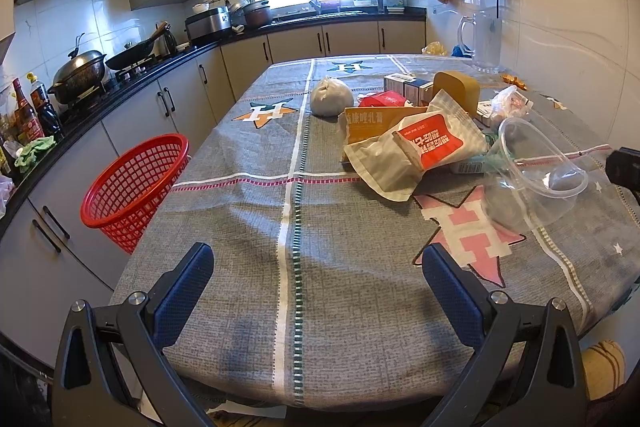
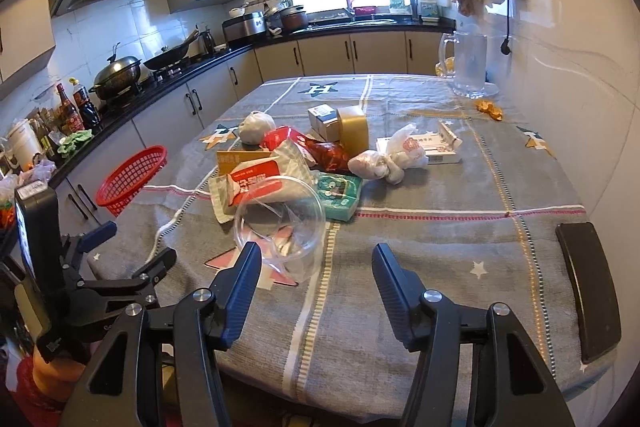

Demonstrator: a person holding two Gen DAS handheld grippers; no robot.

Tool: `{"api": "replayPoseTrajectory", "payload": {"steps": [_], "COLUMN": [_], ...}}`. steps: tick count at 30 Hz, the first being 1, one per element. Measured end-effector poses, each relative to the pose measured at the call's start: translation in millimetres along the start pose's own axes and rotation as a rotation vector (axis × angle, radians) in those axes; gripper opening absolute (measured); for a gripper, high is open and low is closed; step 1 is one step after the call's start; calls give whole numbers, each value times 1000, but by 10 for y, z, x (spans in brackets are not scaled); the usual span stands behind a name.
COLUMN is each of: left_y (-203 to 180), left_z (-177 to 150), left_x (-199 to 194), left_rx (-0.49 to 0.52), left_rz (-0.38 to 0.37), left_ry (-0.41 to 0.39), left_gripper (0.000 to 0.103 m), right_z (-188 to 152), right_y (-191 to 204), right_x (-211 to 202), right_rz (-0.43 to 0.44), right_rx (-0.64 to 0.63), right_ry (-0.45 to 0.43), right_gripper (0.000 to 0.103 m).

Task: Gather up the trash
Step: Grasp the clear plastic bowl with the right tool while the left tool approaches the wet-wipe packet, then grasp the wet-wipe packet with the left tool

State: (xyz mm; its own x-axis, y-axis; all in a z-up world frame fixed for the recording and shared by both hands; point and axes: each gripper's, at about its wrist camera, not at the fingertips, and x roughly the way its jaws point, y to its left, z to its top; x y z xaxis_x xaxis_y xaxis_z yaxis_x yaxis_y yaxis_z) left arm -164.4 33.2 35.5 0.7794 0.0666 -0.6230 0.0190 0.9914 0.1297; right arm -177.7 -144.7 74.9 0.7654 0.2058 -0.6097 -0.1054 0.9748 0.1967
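A pile of trash lies on the grey tablecloth: a red-and-white snack packet, a yellow box, a grey tied bag, a clear plastic bowl on its side, and small boxes. In the right wrist view I see the bowl, the snack packet, a teal pack and a knotted white bag. A red mesh basket stands off the table's left edge. My left gripper is open and empty over bare cloth. My right gripper is open, just short of the bowl.
A glass pitcher stands at the table's far right by the wall. A black flat object lies at the right edge. Kitchen counters with pots and bottles run along the left. The left gripper shows in the right wrist view.
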Motion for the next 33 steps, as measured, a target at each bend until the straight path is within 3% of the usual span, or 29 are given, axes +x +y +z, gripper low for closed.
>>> {"api": "replayPoseTrajectory", "payload": {"steps": [6,10,12,14,18,21,28,33], "left_y": [239,364,395,404,349,207,-229,-511], "left_z": [126,236,291,346,446,527,686,763], "left_x": [7,61,110,161,213,252,376,533], "left_rx": [-28,-36,-39,-37,-13,55,250,371], "left_rz": [-58,-100,-145,-187,-242,-276,-306,-259], "left_ry": [-6,-1,13,25,28,25,2,-4], "left_gripper": [103,91,91,91,91,91,91,91], "right_z": [191,273,293,302,276,235,241,255], "right_y": [-90,-110,-89,-88,-125,-183,-362,-525], "right_x": [119,291,388,512,695,721,538,432], "right_rz": [116,149,137,121,121,131,129,135], "right_rx": [59,82,78,81,93,108,140,181], "right_ry": [57,109,127,158,212,230,172,141], "right_gripper": [62,62,61,54,26,12,7,6]}}
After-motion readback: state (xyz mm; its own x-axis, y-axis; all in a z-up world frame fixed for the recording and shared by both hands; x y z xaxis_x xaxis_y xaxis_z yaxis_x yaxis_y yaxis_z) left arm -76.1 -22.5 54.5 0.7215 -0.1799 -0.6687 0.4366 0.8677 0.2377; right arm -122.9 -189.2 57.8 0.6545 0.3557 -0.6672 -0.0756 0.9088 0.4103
